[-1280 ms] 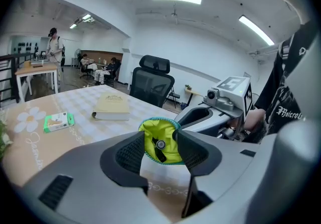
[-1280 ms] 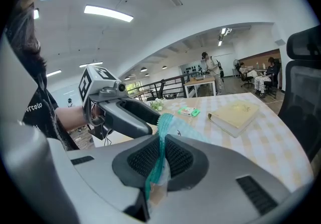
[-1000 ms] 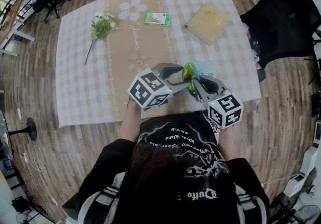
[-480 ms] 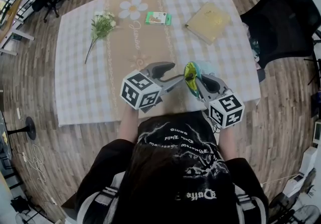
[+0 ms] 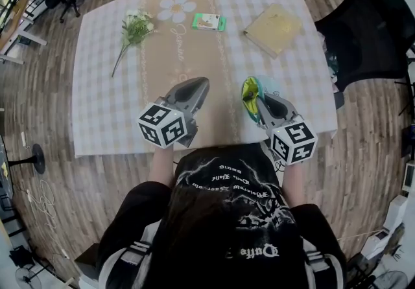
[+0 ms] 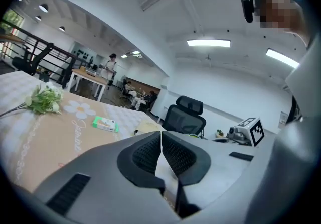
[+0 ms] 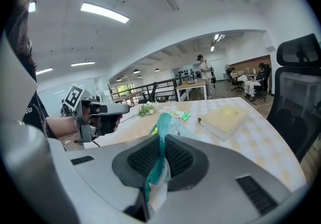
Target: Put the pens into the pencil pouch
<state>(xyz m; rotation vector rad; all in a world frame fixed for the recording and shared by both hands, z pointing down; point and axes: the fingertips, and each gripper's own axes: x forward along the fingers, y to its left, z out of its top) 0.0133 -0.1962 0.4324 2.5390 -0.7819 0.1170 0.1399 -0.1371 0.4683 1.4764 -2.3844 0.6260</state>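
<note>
At the near edge of the counter [image 5: 104, 106], my right gripper [image 5: 254, 101] is clenched on the rim of the green pouch [image 5: 248, 92], with teal fabric pinched flat between the pads. I judge that this grip holds the pouch upright with its mouth lifted, so something could be dropped in from the side. My left gripper [image 5: 198, 81] sits well apart from it to the left. Its jaws have just closed and its own view shows nothing between them, so that hand is free.

I can find no loose pen anywhere on the counter. Whether any are already inside the pouch I cannot tell, as the fabric hides its contents.

A pale checked cloth with a tan strip and a printed daisy covers the counter. Flowers [image 5: 134, 30], a small green box [image 5: 208, 22] and a yellow book [image 5: 275, 28] lie along the far side, clear of both grippers. Around it are a wood-plank floor and a black chair [image 5: 363, 28] to the right. The gripper views show a bright open office with desks and people in the distance.
</note>
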